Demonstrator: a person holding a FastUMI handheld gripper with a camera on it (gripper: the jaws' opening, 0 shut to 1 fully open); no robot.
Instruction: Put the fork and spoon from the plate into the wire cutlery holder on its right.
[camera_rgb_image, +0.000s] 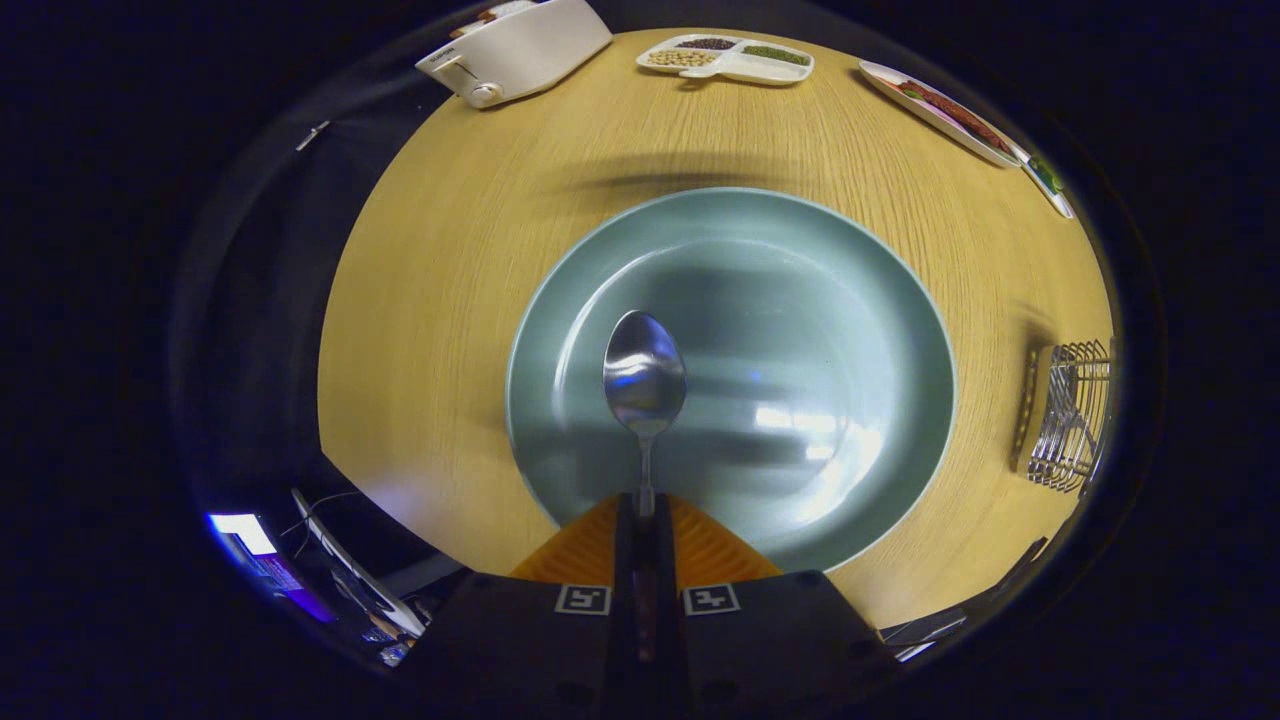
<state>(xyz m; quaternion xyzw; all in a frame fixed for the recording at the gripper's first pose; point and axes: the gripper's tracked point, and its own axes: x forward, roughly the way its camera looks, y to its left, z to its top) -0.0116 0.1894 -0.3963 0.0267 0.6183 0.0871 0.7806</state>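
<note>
**A:** What is nearest?

**B:** The gripper (645, 510), its two fingers pressed together on the handle of one spoon (644, 378). The bowl of the spoon points ahead, held above the plate (560, 420).

**A:** How will the spoon handle?

**B:** Likely stiff, light and slick metal — the narrow handle could pivot, so a firm hold seems wise.

**A:** And the fork?

**B:** None lies on the plate. In the one wire cutlery holder (1070, 420), right of the plate, something thin may stand — too small to tell.

**A:** Beyond that?

**B:** On the wooden table (450, 300): one toaster (515, 50), one divided snack tray (727, 58) and one long dish (945, 112).
</note>
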